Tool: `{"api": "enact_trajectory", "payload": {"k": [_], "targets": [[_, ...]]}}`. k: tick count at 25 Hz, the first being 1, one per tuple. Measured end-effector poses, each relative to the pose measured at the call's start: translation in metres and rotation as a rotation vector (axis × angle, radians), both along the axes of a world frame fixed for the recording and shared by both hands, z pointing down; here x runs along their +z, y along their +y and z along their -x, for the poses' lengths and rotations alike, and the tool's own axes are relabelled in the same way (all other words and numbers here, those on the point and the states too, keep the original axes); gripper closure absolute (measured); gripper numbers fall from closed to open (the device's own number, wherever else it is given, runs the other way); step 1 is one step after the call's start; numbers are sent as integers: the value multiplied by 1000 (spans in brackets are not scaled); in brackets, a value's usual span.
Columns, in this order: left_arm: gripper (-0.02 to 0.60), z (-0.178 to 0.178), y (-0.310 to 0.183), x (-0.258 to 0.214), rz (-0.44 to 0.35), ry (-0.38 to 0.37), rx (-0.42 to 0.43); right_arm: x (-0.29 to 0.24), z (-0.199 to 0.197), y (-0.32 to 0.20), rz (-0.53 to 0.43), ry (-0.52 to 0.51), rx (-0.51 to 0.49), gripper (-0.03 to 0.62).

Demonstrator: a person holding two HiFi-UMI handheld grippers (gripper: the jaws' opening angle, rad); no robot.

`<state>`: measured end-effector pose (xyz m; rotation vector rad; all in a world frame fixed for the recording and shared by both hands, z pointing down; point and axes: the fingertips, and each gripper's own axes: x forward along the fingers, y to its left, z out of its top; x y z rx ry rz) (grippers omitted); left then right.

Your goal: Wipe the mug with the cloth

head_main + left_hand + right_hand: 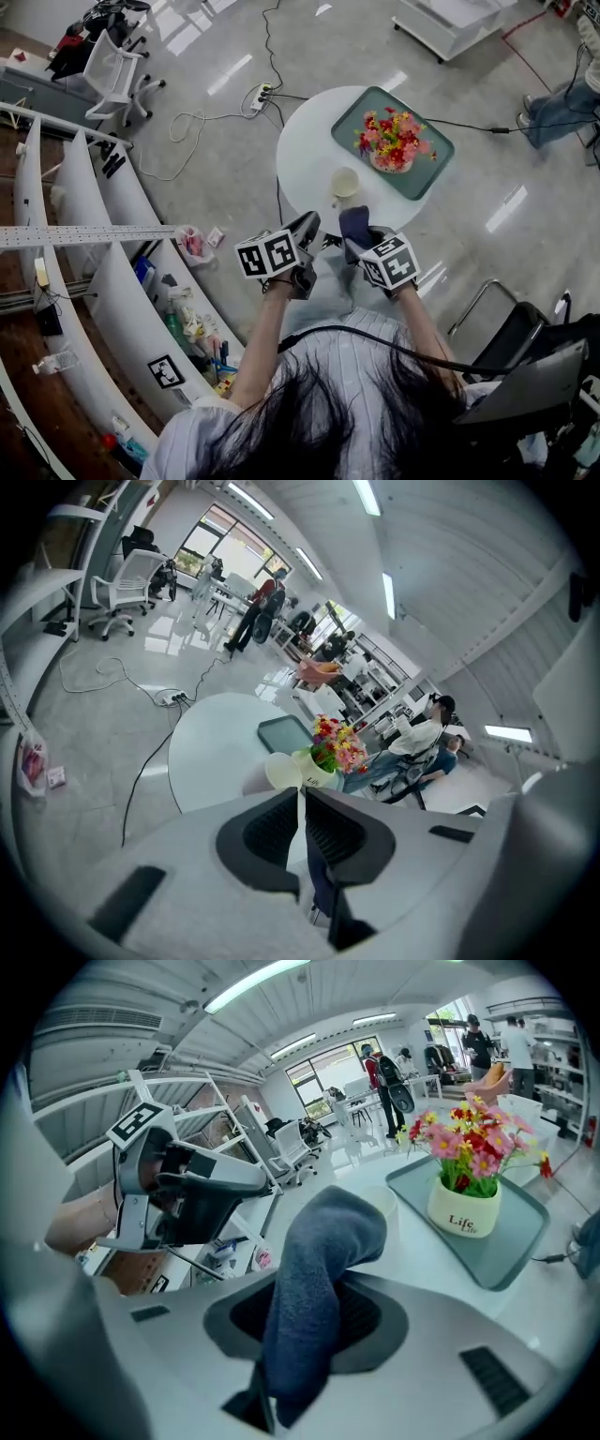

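**Head view.** A round, smooth white surface (305,155) carries a rounded-rectangular teal tray (433,169) and, just beside the tray's near edge, a cream mug (345,182) standing upright with its circular mouth open to the camera. On the tray stands a pale pot (392,161) of red, pink and yellow flowers. The left tool (307,228) and right tool (366,246), each with a marker cube, hover at the near rim of the surface. A dark blue cloth (354,227) rises from the right tool, close to the mug but apart from it.

**Left gripper view.** The ribbed black pads of the left tool are drawn together to a thin slit with nothing gripped. The mug (283,769) shows past their tips, with the pot (319,766) next to it.

**Right gripper view.** The right tool (319,1312) is clenched on the cloth (314,1279), a soft, nubby, towel-like fabric that stands up in a thick fold and droops at its top. The mug's rim (386,1200) peeks out behind the fold. The pot (464,1208) is glossy.
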<state>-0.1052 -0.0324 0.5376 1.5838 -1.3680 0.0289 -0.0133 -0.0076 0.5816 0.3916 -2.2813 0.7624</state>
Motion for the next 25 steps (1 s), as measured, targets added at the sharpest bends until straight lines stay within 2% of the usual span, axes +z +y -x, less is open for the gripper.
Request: {"api": "enact_trajectory", "payload": {"k": [8,14,19,25], "targets": [[543,-7,31,8,17,-48,-26,6,-12,19,9,-9,-17,470],[543,-6,46,6,13,-105,6,5,-11,24,6,-13,1,470],[543,-11,54,4,-8,-100,24,4,-10,34,-12,-5,4,470],[543,-8,83,-4,-51,-148,82,-2,-10,62,-42,5,41,470]]}}
